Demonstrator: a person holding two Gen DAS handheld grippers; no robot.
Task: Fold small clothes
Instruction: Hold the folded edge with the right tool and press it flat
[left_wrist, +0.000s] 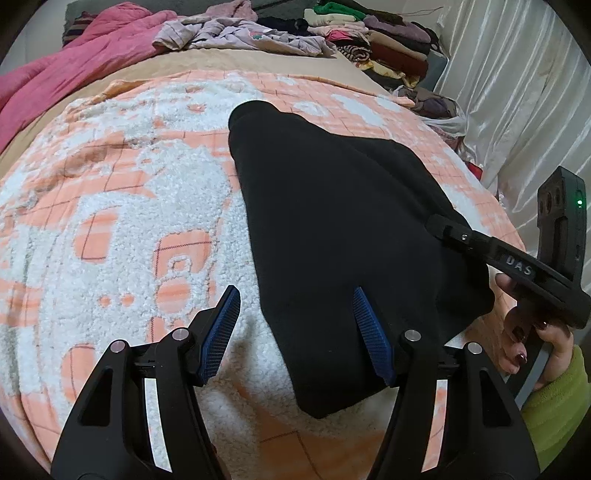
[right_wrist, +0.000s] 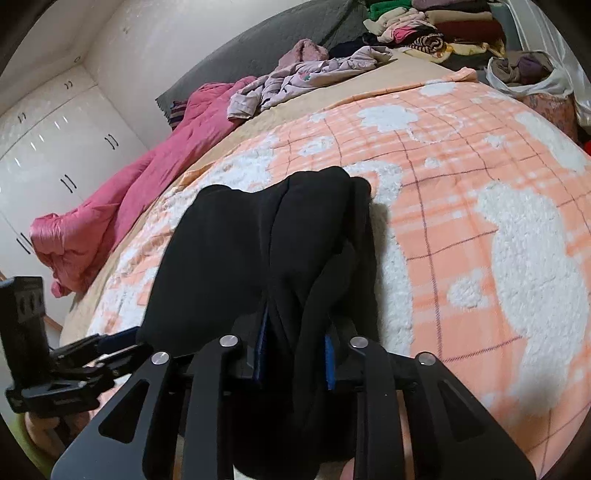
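right claw (right_wrist: 293, 354) pads buried in black garment (right_wrist: 258, 251)

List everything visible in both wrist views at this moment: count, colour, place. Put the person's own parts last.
black garment: one, black, spread on the blanket, near edge bunched between the right gripper's fingers
blanket: one, orange and white check, covers the bed
quilt: one, pink, crumpled along the bed's far side
lilac clothes: loose heap, pale purple, far end of bed
folded clothes stack: several, mixed colours, far corner
plastic bag: one, white, beside the stack
wardrobe: white doors, by the wall
curtain: white, beside the bed
left gripper: black with blue pads, open over the garment's edge
right gripper: black, clamped on the garment
hand: one, green sleeve, holds the right gripper
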